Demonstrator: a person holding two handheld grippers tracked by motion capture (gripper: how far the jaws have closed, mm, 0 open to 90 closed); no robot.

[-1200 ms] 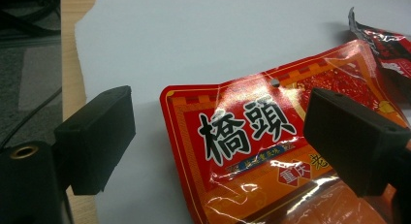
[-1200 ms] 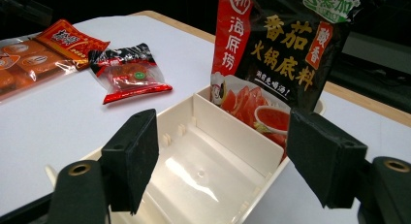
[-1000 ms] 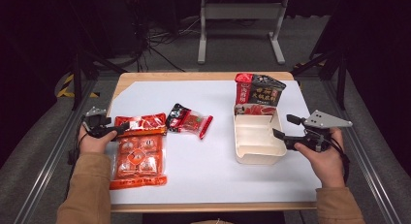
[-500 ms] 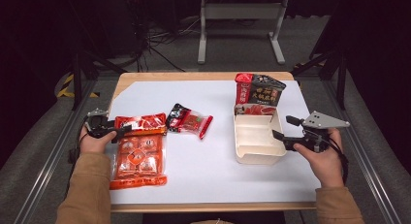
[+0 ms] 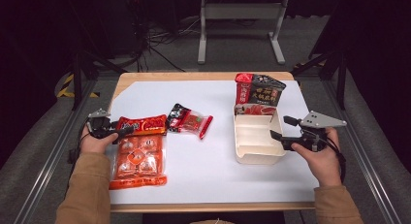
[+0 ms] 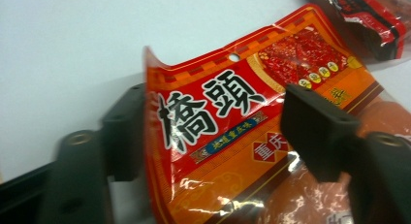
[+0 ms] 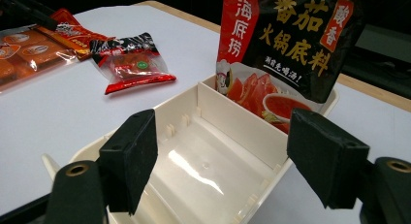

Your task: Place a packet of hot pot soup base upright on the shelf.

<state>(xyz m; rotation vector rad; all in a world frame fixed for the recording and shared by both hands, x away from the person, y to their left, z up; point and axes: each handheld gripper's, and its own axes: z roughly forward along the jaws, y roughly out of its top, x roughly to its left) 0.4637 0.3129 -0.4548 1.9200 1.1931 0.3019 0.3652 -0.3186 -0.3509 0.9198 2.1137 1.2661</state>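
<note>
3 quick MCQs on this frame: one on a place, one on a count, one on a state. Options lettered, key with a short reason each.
1. Where is the black sauce pouch?
A) upright in the far end of the cream box
B) flat mid-table
C) in the left tool

2. How many packets lie on the table outside the box?
A) one
B) three
C) five

3. The right tool is:
A) shut on the pouch
B) open, nothing gripped
C) shut on the box wall

Key: A, it stands in the end compartment; B, three red and orange packets lie at left; B, its pads stand apart.
</note>
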